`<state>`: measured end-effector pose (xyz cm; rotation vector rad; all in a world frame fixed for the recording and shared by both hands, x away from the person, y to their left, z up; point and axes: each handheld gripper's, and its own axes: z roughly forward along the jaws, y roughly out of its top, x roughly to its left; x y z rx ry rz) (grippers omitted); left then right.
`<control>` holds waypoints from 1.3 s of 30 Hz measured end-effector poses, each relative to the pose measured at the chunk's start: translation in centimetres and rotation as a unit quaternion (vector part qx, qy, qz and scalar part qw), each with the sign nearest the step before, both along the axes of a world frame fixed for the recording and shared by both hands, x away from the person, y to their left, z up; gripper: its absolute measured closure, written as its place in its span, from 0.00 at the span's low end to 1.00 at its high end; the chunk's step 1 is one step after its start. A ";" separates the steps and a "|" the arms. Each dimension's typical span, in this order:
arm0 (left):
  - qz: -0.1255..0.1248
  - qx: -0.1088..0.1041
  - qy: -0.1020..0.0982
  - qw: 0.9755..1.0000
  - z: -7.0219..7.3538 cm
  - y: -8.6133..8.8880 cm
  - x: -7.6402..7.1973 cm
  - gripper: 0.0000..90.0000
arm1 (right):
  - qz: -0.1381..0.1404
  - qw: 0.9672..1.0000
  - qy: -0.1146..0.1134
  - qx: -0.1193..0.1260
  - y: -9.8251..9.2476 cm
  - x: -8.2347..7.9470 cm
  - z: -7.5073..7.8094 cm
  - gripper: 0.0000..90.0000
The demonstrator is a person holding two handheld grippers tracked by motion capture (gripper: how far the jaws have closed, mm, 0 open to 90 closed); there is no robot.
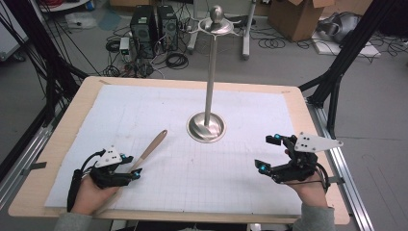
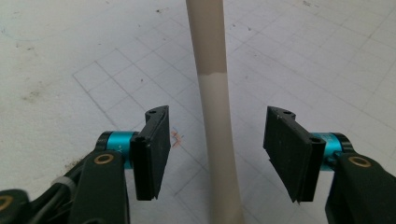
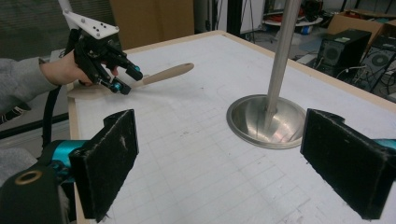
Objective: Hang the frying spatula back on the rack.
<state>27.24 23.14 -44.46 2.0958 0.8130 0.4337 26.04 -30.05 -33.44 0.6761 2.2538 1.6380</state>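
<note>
A long wooden utensil (image 1: 153, 147) lies slanted on the white gridded sheet at the front left, its rounded end pointing toward the stand. My left gripper (image 1: 132, 167) straddles its handle (image 2: 215, 116). The pads (image 2: 154, 154) stand a gap away on each side, so the jaws are open. From the right gripper view, the left gripper (image 3: 129, 79) sits low over the utensil (image 3: 168, 73). My right gripper (image 1: 268, 154) hovers at the front right, jaws wide open with nothing between them (image 3: 219, 154).
A tall metal stand (image 1: 206, 126) with a round dished base (image 3: 264, 121) and a hooked, ball-topped crown rises mid-table. The wooden tabletop (image 1: 62, 139) borders the sheet. Computer towers (image 1: 153, 24), cables and a cardboard box (image 1: 298, 17) are on the floor beyond.
</note>
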 end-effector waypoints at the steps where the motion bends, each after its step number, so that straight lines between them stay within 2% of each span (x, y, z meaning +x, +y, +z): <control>1: -0.001 0.004 0.001 1.000 0.0 -0.1 0.0 0.49 | 0.000 1.000 -0.001 0.000 0.0 0.0 0.0 0.11; 15: -0.001 0.020 0.018 1.000 -0.2 -0.5 -0.1 0.64 | 0.002 1.000 0.002 -0.003 0.2 0.0 0.0 0.11; 20: 0.001 0.019 0.020 1.000 -0.1 -0.5 -0.2 0.72 | 0.003 1.000 -0.001 -0.003 0.2 0.0 0.0 0.11; 25: 0.009 0.011 0.027 1.000 -0.1 -0.3 -0.2 0.76 | 0.004 1.000 0.004 -0.003 0.2 0.0 -0.1 0.11; 28: 0.016 0.010 0.030 0.999 -0.1 -0.1 -0.1 0.85 | 0.005 1.000 0.003 -0.003 0.2 0.0 -0.1 0.11; 39: 0.025 0.011 0.038 0.999 0.0 -0.3 -0.1 0.86 | 0.006 1.000 0.004 -0.007 0.4 0.0 -0.1 0.11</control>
